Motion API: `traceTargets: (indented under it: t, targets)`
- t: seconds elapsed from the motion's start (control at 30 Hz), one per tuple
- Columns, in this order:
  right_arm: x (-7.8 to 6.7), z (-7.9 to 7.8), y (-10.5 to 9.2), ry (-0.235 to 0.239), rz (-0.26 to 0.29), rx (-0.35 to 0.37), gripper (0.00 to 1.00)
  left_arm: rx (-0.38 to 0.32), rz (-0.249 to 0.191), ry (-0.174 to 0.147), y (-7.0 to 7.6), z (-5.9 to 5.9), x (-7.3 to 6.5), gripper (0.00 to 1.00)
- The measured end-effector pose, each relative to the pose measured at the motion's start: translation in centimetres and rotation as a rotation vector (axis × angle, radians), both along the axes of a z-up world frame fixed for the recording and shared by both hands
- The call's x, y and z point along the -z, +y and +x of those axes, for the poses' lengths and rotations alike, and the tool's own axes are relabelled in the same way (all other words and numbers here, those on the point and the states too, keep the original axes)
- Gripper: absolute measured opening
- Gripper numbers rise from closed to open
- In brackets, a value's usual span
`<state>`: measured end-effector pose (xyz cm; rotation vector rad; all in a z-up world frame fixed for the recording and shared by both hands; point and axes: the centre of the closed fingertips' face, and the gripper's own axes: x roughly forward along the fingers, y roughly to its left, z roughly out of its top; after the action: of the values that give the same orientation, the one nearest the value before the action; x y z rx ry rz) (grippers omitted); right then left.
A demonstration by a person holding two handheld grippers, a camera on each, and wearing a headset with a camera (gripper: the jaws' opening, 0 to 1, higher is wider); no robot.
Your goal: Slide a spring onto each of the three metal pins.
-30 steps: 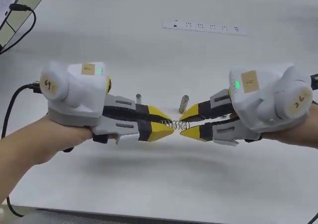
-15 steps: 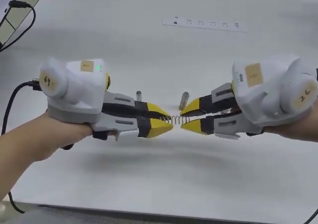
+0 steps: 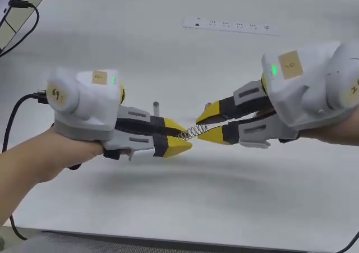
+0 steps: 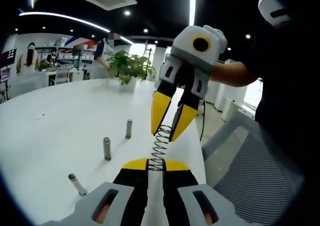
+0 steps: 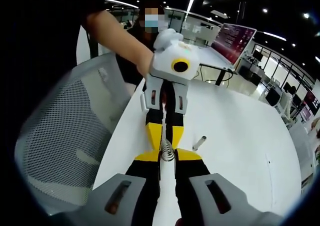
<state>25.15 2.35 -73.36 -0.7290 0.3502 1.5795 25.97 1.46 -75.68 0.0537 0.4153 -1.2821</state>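
Observation:
A thin steel spring hangs in the air between both grippers. My left gripper is shut on its near end, with yellow tips pinched together. My right gripper is shut on the other end and sits a little higher, so the spring tilts up to the right. In the left gripper view, a bare metal pin leans on the table, and two more pins stand behind it, each wearing a spring. The bare pin stands just behind the left gripper's jaws.
A white power strip lies at the far side of the white table. A black cable runs at the top left. A mesh office chair stands beside the table's near edge.
My right gripper has risen and moved slightly left, which tilts the spring upward at its end. It now covers the sprung pin behind it. The left gripper has barely moved.

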Motion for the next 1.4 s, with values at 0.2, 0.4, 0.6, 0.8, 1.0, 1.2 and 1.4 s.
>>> traceTargets:
  t: [0.2,0.4,0.6,0.8,1.0,1.2,1.4]
  targets:
    - [-0.5,-0.4,0.6,0.01,0.017,-0.007,0.07,0.005,0.009,-0.004,0.0,0.0,0.2,0.02]
    - [-1.2,-0.4,1.0,0.05,0.062,0.01,0.07,0.006,0.002,-0.016,-0.2,0.0,0.0,0.02]
    - [-1.3,-0.3,1.8,0.069,0.094,0.02,0.07,0.014,0.02,-0.035,-0.4,0.0,0.1,0.02]
    - [-1.2,-0.1,1.9,0.092,0.12,0.046,0.07,0.012,0.029,-0.043,-0.2,0.0,0.2,0.02]
    - [-1.6,-0.1,2.3,0.144,0.166,0.082,0.07,0.019,0.021,-0.048,-0.6,0.0,-0.1,0.02]
    - [-1.4,-0.4,2.5,0.131,0.167,0.076,0.07,0.031,0.036,-0.055,-0.6,-0.2,0.1,0.02]
    - [-1.5,-0.8,2.9,0.164,0.22,0.108,0.07,0.039,0.042,-0.055,-0.6,-0.5,0.1,0.02]
